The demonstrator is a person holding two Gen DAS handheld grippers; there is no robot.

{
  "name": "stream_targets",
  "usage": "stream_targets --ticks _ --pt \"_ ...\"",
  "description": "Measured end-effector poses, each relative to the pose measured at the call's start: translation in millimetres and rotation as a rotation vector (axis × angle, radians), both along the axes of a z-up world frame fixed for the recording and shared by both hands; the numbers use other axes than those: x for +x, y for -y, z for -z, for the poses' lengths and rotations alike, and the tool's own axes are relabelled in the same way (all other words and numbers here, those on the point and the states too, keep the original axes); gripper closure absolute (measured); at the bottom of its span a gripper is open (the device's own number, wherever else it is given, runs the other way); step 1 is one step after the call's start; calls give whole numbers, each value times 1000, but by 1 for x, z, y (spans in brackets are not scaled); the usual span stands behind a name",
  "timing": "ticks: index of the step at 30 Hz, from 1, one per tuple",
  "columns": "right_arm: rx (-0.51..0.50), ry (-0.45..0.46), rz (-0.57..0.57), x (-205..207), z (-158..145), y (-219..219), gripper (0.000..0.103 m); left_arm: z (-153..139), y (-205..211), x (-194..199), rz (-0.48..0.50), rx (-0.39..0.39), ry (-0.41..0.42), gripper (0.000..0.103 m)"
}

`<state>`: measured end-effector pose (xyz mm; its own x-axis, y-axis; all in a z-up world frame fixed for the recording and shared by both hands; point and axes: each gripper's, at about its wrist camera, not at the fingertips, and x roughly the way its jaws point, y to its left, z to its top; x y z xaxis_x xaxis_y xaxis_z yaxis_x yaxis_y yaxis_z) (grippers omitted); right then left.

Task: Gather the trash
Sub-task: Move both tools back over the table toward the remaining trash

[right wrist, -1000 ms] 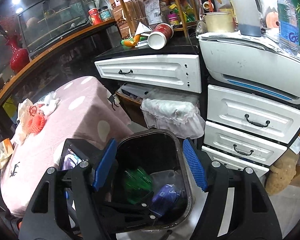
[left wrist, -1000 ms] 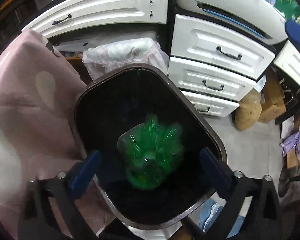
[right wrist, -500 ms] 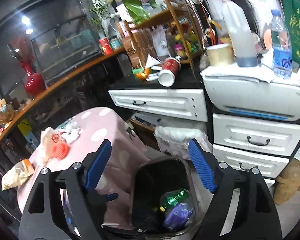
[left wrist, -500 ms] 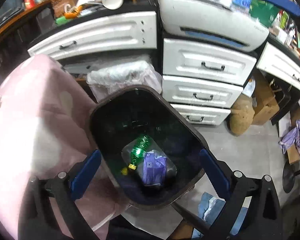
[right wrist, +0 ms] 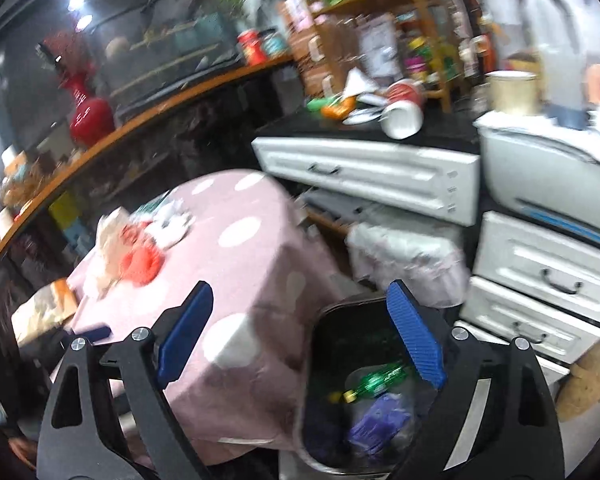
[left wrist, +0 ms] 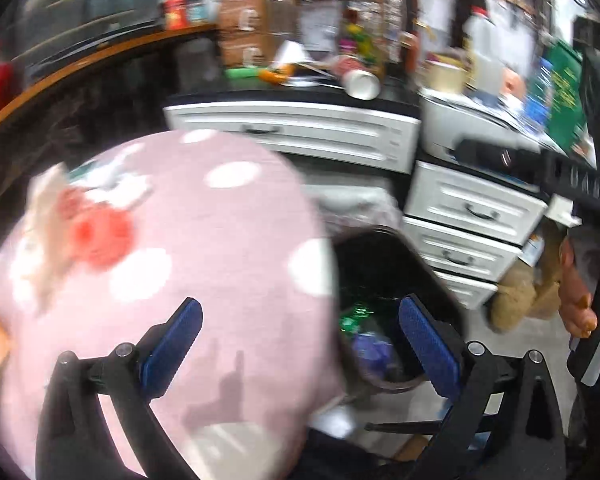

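The black trash bin (right wrist: 320, 364) stands on the floor beside the pink dotted table (right wrist: 256, 264). A green bottle (right wrist: 380, 380) and a purple wrapper (right wrist: 374, 420) lie inside it. My right gripper (right wrist: 300, 338) hovers above the table's corner and the bin, its jaws opening with nothing between them. My left gripper (left wrist: 300, 344) is open and empty over the table edge (left wrist: 220, 240), with the bin (left wrist: 384, 276) to its right. On the table lie a red mesh wrapper (right wrist: 140, 264), white tissue (right wrist: 168, 220) and a crumpled bag (right wrist: 44, 312).
White drawers (right wrist: 548, 280) and a printer (right wrist: 540, 168) stand behind the bin. A second bin with a white liner (right wrist: 404, 252) sits under the black counter, which carries a tipped paper cup (right wrist: 400, 116). A hand (left wrist: 580, 292) holding the other gripper shows at the right of the left wrist view.
The green bottle dropped from between the left fingers into the bin. Both grippers rose and swung left toward the pink table. The right jaws spread wider.
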<state>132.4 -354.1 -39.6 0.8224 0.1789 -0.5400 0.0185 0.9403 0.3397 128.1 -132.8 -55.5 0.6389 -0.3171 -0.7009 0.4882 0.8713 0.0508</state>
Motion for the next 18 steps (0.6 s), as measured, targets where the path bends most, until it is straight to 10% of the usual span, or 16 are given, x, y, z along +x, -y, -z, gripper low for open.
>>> stream_targets --ticks 18 --pt "-73 -81 -397 78 16 -184 15 9 -201 40 -421 -13 -17 6"
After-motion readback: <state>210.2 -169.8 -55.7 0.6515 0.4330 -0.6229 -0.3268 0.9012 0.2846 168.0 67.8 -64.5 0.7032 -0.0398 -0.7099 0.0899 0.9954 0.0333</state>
